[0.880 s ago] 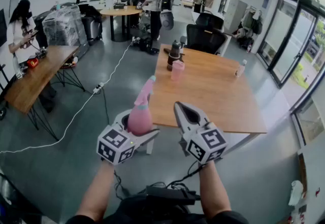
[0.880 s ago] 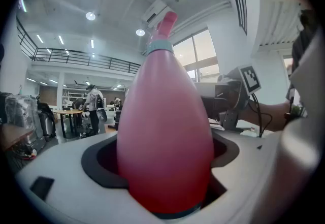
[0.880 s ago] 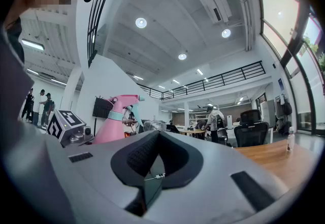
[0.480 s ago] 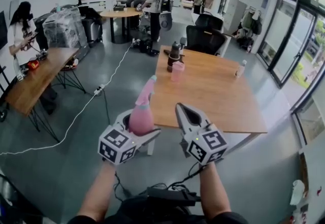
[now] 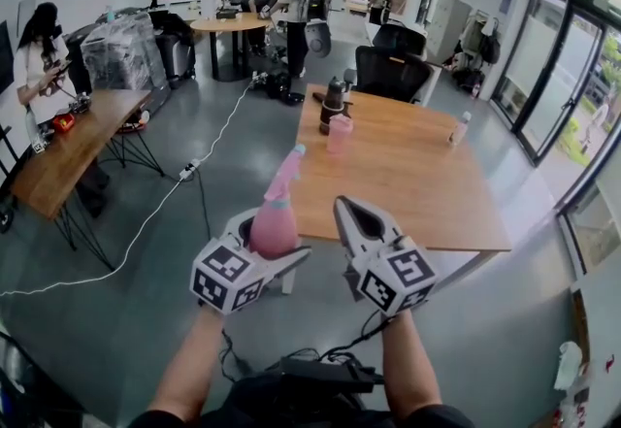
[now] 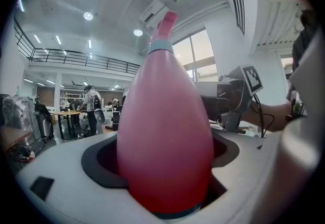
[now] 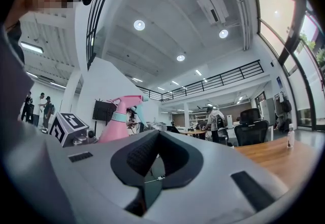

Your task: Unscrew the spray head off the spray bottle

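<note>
A pink spray bottle [image 5: 274,218] with a pink spray head [image 5: 287,172] on a pale blue collar stands upright in my left gripper [image 5: 270,240], held in the air in front of the table's near edge. In the left gripper view the bottle's body [image 6: 165,141] fills the space between the jaws, which are shut on its lower part, and the spray head [image 6: 165,27] points up. My right gripper [image 5: 346,207] hangs just right of the bottle, apart from it, shut with nothing held. In the right gripper view [image 7: 152,162] the spray head [image 7: 124,103] shows off to the left.
A wooden table [image 5: 408,174] lies ahead with a dark bottle [image 5: 333,106], a pink cup [image 5: 339,135] and a small clear bottle [image 5: 457,132]. A black chair [image 5: 391,74] stands behind it. A second table [image 5: 58,145] stands left. A white cable [image 5: 146,217] crosses the floor. People stand at the back.
My left gripper and the bottle have drifted slightly to the right. The right gripper has hardly moved and stays shut.
</note>
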